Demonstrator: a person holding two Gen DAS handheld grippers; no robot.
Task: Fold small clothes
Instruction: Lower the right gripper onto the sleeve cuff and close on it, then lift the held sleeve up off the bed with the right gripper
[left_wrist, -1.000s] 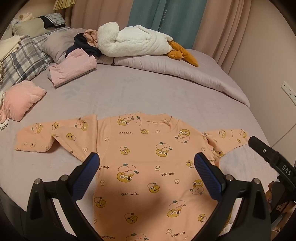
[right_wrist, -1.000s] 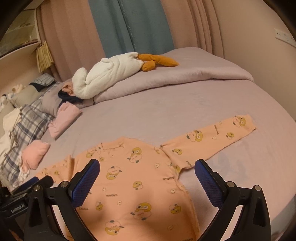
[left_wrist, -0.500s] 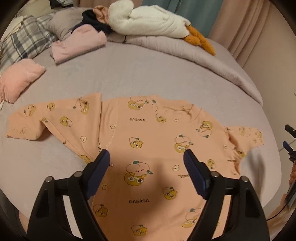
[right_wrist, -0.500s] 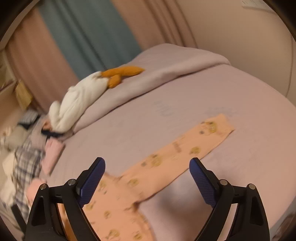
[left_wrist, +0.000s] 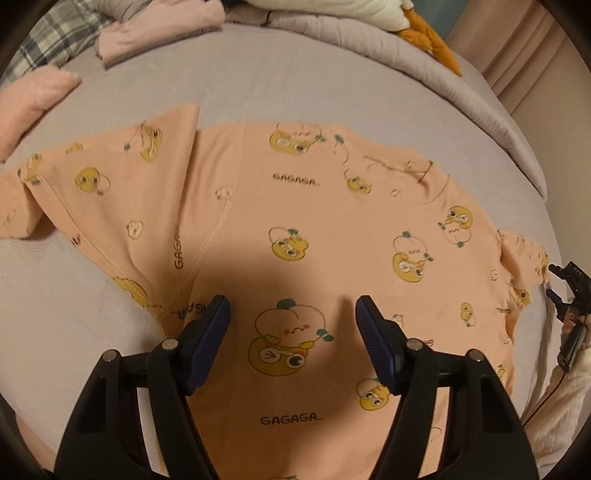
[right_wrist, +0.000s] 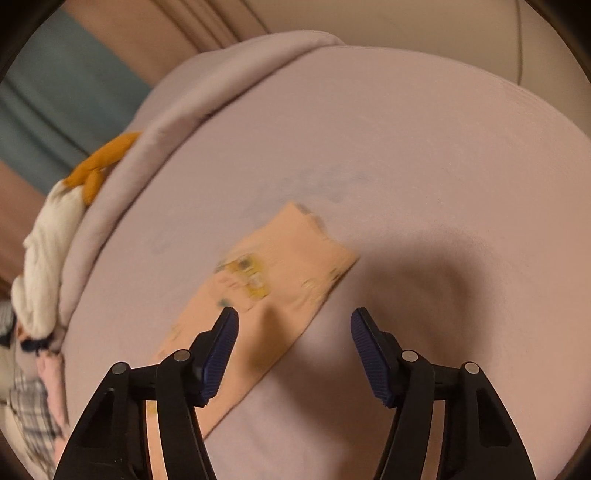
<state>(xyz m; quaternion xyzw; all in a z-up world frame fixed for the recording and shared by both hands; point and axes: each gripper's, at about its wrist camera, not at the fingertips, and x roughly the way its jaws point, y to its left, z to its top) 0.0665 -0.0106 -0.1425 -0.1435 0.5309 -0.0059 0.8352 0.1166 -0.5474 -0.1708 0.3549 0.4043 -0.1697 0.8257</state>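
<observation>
Currently listed:
Shirt (left_wrist: 314, 221): peach, flat on bed (left_wrist: 295, 88), print reads "GAGAGA".
Left gripper (left_wrist: 293, 325): jaws closing, empty, above shirt.
Right gripper (right_wrist: 294, 334): jaws closing, empty, over sleeve (right_wrist: 273, 288).

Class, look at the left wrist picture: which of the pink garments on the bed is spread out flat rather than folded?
The peach top with yellow cartoon prints lies spread flat, sleeves out. The two plain pink garments behind it are folded bundles.
</observation>
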